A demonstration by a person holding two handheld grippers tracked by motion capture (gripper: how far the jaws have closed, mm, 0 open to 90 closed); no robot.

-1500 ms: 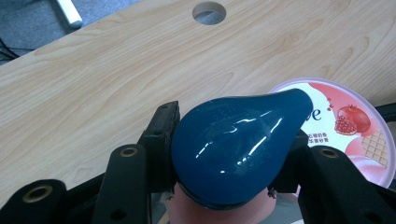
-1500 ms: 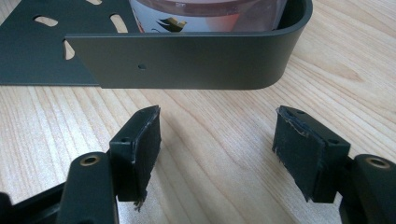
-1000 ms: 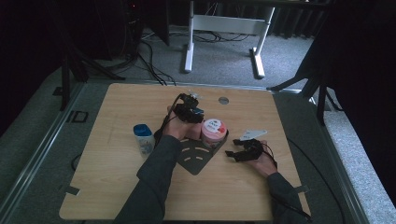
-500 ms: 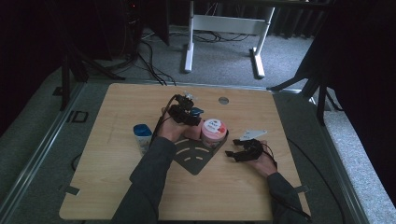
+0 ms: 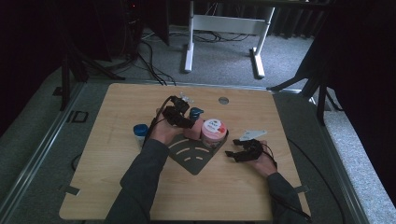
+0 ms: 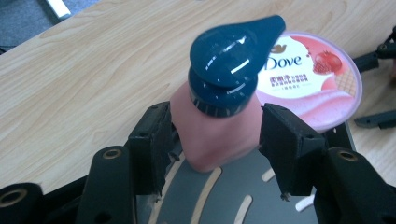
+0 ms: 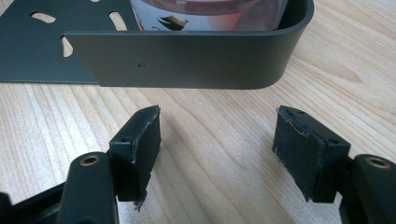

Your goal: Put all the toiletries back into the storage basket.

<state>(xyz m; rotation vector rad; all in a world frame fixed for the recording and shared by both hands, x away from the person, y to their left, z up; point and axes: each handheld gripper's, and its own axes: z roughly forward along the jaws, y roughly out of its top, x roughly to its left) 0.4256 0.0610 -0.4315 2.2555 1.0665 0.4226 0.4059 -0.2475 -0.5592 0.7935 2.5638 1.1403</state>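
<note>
Pale grained wood table [image 5: 116, 186]; pink bottle [image 6: 215, 135], glossy navy pump cap.

dim room, grey carpet floor [image 5: 289, 60]

A wooden tabletop [image 5: 116, 186] carries the non-task items. A blue-capped jar [image 5: 139, 133] stands just left of the left tool, apart from it. A round metal insert [image 5: 223, 100] is set into the tabletop's far edge, well beyond both tools. A pale flat card [image 5: 252, 134] lies just beyond the right tool. A white frame [image 5: 224, 28] stands on the grey carpet [image 5: 289, 56] beyond the tabletop.
</note>
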